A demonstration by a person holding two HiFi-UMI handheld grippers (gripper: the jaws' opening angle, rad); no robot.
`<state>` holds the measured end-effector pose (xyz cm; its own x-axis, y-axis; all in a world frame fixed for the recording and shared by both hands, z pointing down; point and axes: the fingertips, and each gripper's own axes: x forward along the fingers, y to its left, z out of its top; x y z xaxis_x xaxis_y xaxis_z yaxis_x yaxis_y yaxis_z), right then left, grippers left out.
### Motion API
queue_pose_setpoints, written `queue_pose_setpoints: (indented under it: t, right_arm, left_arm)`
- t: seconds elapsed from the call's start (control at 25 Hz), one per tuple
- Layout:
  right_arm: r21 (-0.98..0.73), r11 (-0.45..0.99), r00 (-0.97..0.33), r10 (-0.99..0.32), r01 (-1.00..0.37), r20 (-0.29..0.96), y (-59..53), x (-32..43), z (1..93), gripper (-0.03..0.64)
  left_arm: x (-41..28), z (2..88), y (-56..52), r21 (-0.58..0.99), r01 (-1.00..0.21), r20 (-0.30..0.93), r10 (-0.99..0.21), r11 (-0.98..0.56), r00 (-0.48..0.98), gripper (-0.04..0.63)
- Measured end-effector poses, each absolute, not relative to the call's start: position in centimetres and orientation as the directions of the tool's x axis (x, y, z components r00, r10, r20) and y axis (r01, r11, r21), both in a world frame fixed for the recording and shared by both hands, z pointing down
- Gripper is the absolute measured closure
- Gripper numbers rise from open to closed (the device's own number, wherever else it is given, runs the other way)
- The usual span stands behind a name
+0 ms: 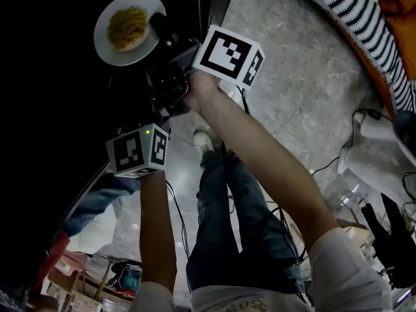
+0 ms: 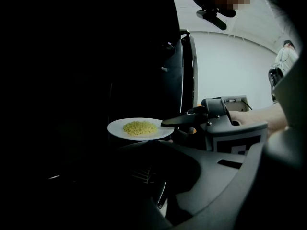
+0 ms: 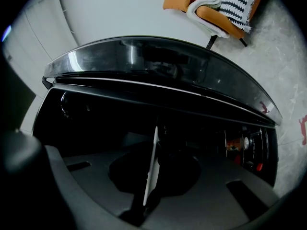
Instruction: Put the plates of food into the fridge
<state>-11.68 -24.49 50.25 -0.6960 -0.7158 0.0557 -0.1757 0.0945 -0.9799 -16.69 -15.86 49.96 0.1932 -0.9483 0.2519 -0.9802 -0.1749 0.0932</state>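
Marble floor (image 1: 292,64) fills the right of the head view, with a striped cushion (image 1: 351,12) at the upper right; the whole left side is the black fridge (image 1: 52,109).

My right gripper (image 1: 158,26) is clamped on the right rim of the plate (image 1: 104,42). From its own camera I see that rim edge-on as a thin white line between my jaws. The plate sits at the upper left of the head view, level, with a heap of yellow food (image 1: 127,28) in its middle, held out against the fridge's dark interior.

My left gripper (image 2: 159,193) hangs lower, below the plate. As far as the gloom lets me judge, its jaws are drawn together on nothing.

I judge this plate is at the fridge but not yet set down, with nothing visibly under it. The inside is too dark to show whether other plates are in. Placing and releasing remain.
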Motion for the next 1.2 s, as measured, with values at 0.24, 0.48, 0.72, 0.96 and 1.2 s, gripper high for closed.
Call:
queue_pose_setpoints:
  t: [0.24, 0.48, 0.72, 0.96, 1.2]
  right_arm:
    - [-0.984, 0.079, -0.693, -0.718, -0.159, 0.054, -24.5, -11.5, 50.7, 0.592]
    - [-0.983, 0.086, -0.693, -0.719, -0.161, 0.051, -24.7, -11.9, 50.5, 0.592]
    - [-0.980, 0.112, -0.700, -0.713, -0.163, 0.035, -24.6, -11.8, 49.9, 0.591]
    - [-0.982, 0.115, -0.718, -0.695, -0.152, 0.030, -24.4, -12.0, 50.0, 0.592]
    - [-0.980, 0.122, -0.729, -0.684, -0.155, 0.030, -24.2, -12.2, 50.0, 0.592]
  left_arm:
    - [-15.1, 49.7, -15.6, 0.080, -0.970, 0.238, -0.941, -0.229, 0.242, 0.589]
    - [-15.7, 49.5, -16.2, 0.093, -0.973, 0.231, -0.946, -0.211, 0.227, 0.589]
    - [-16.3, 49.1, -16.6, 0.125, -0.974, 0.219, -0.953, -0.188, 0.212, 0.589]
    - [-16.8, 49.2, -17.1, 0.142, -0.976, 0.214, -0.958, -0.164, 0.192, 0.589]
    - [-17.5, 49.1, -17.9, 0.163, -0.978, 0.216, -0.962, -0.131, 0.165, 0.589]
